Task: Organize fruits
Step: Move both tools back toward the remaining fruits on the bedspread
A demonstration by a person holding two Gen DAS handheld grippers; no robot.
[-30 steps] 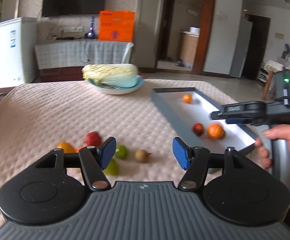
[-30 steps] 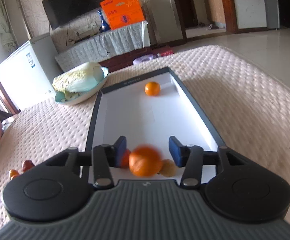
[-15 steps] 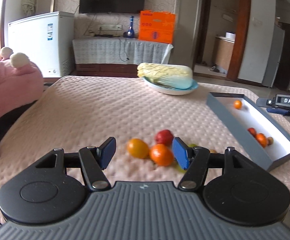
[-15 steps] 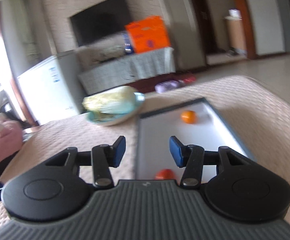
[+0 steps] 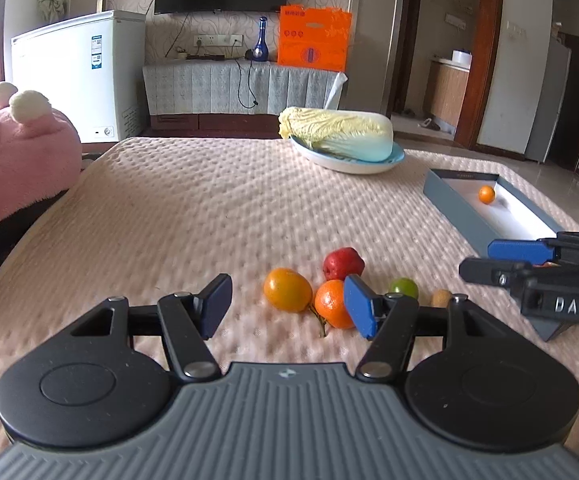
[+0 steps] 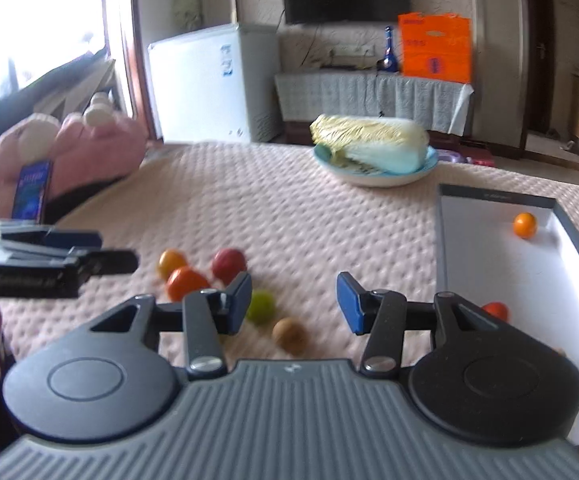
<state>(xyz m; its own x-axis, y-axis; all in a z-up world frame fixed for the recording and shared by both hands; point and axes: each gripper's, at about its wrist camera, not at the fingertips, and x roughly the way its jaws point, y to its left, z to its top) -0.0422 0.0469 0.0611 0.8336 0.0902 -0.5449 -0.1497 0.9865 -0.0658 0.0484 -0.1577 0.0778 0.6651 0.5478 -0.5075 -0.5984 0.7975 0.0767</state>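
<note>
While both grippers hover over the pink cloth (image 5: 193, 208), their jaws stand spread and empty. Left gripper (image 5: 288, 306) faces loose fruits (image 5: 288, 289); right gripper (image 6: 293, 303) sits beside the grey tray (image 6: 501, 256).

Table (image 5: 193, 200) covered in a pink quilted cloth, loose fruit clustered near its front: yellow-orange fruit (image 5: 288, 289), orange (image 5: 331, 307), red fruit (image 5: 343, 262), green fruit (image 5: 404, 288), brown fruit (image 5: 441, 298) (partly hidden), blue plate (image 5: 349, 162) farther back, grey tray (image 5: 463, 210) at the right.
</note>
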